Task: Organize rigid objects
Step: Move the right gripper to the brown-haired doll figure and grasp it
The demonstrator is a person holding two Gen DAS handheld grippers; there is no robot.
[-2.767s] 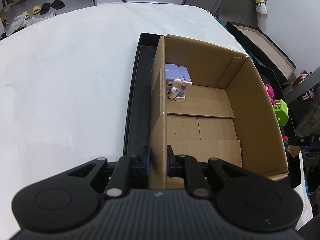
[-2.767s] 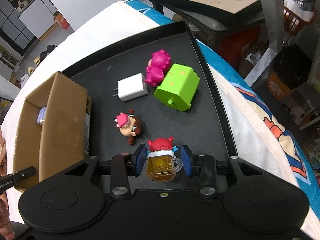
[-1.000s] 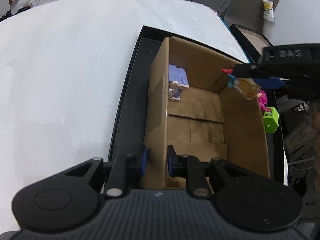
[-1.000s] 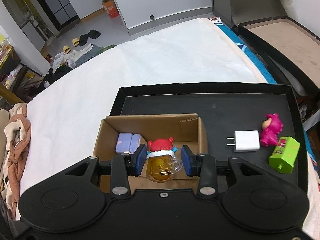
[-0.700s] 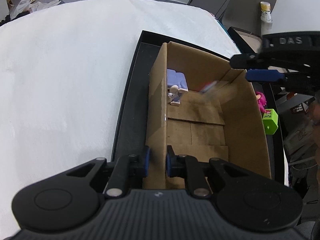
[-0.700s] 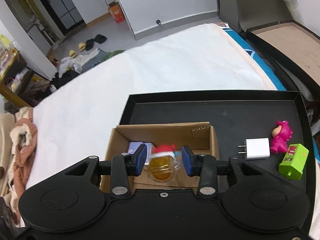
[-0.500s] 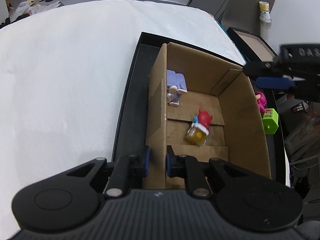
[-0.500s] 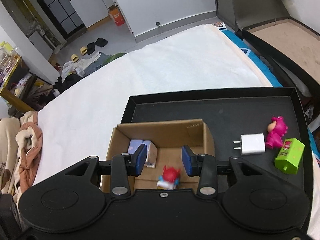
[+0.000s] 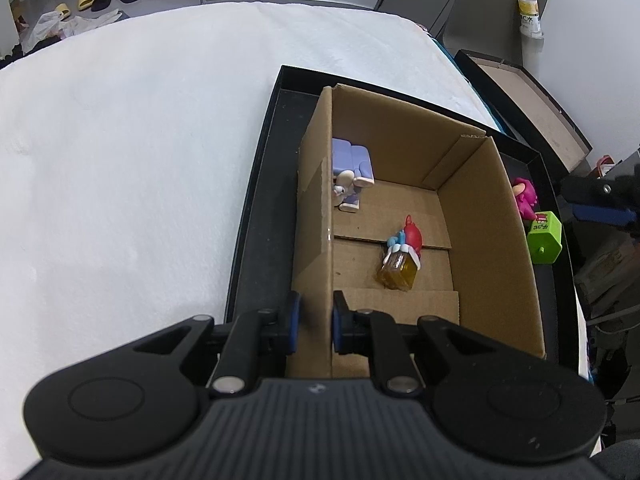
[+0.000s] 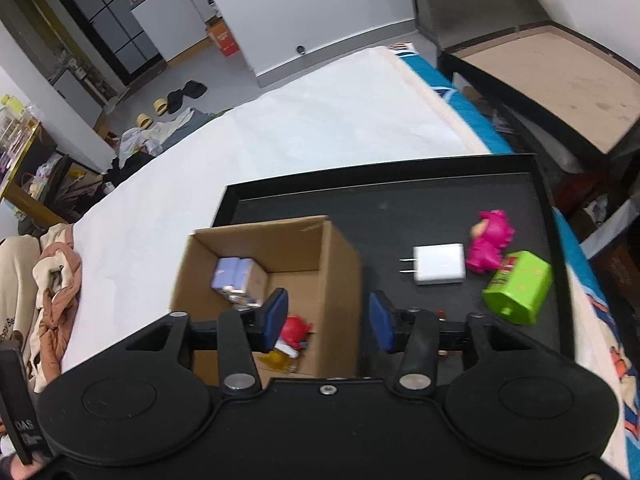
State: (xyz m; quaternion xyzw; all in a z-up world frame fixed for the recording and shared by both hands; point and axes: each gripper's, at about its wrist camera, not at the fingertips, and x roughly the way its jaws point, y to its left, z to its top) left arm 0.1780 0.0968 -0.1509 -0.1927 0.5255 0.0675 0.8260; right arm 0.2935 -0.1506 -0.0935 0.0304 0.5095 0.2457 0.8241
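A cardboard box (image 9: pixel 492 220) stands open on a black tray (image 9: pixel 264 208). My left gripper (image 9: pixel 313 322) is shut on the box's near left wall. Inside lie a red-capped figure with a yellow mug (image 9: pixel 402 258) and a lilac-and-white figure (image 9: pixel 352 172). In the right wrist view, my right gripper (image 10: pixel 326 322) hangs above the box (image 10: pixel 332 264) and its right wall, jaws opening with nothing between them. The mug figure (image 10: pixel 290 338) lies below its left finger. A white charger (image 10: pixel 438 264), a pink figure (image 10: pixel 490 240) and a green block (image 10: pixel 518 286) rest on the tray (image 10: pixel 400 208).
The tray sits on a white cloth (image 9: pixel 140 140) covering the table. A second shallow black tray (image 10: pixel 544 68) stands beyond the table's right edge. Clothes (image 10: pixel 52 276) lie heaped at the left edge, and shoes (image 10: pixel 176 100) on the floor behind.
My right gripper let go of the mug figure, which dropped to the box floor. The gripper then moved right, off over the box's right wall, and its jaws spread wider. My left gripper kept still.
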